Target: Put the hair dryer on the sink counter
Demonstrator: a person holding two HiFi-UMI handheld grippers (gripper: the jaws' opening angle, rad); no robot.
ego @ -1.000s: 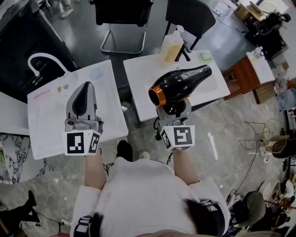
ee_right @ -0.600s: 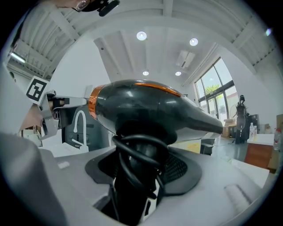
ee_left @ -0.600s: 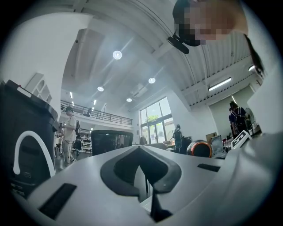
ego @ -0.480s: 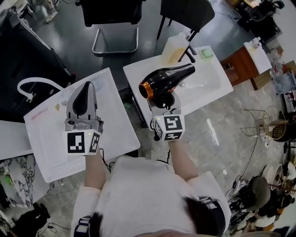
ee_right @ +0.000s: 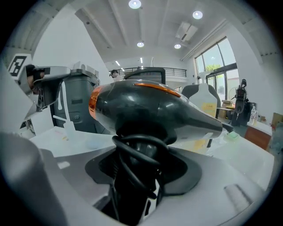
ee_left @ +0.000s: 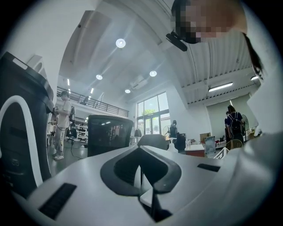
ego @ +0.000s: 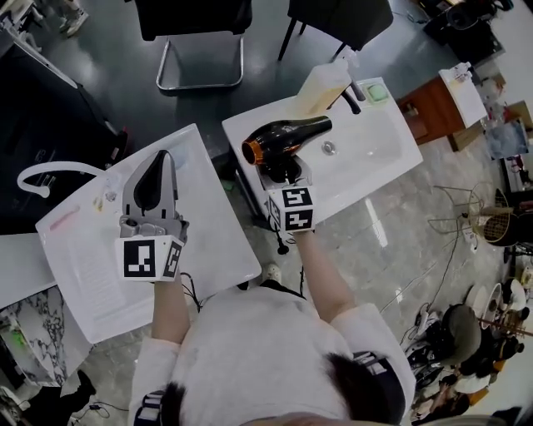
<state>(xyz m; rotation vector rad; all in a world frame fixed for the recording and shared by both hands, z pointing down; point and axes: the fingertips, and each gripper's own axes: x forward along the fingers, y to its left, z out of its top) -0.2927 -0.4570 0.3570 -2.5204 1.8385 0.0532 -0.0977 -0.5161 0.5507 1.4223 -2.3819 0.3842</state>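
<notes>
My right gripper (ego: 283, 175) is shut on the handle of a black hair dryer (ego: 283, 137) with an orange ring at its rear and its black cord wound round the handle. It holds the dryer above the left part of the white sink counter (ego: 375, 170), nozzle pointing right toward the basin. In the right gripper view the hair dryer (ee_right: 150, 106) stands up out of the right gripper (ee_right: 137, 176). My left gripper (ego: 161, 164) hovers shut and empty over the other white counter (ego: 92, 250). Its jaws meet at the left gripper (ee_left: 141, 150) tip.
A yellowish soap bottle (ego: 321, 86), a black faucet (ego: 350, 91) and a green pad (ego: 372, 93) stand at the sink counter's far edge. A white faucet (ego: 42, 175) arches over the left counter. Black chairs (ego: 196, 25) stand beyond, and a wooden cabinet (ego: 426, 116) at the right.
The right gripper has carried the hair dryer left and farther out over the sink counter. The left gripper has stayed shut in the same place over the left counter.
</notes>
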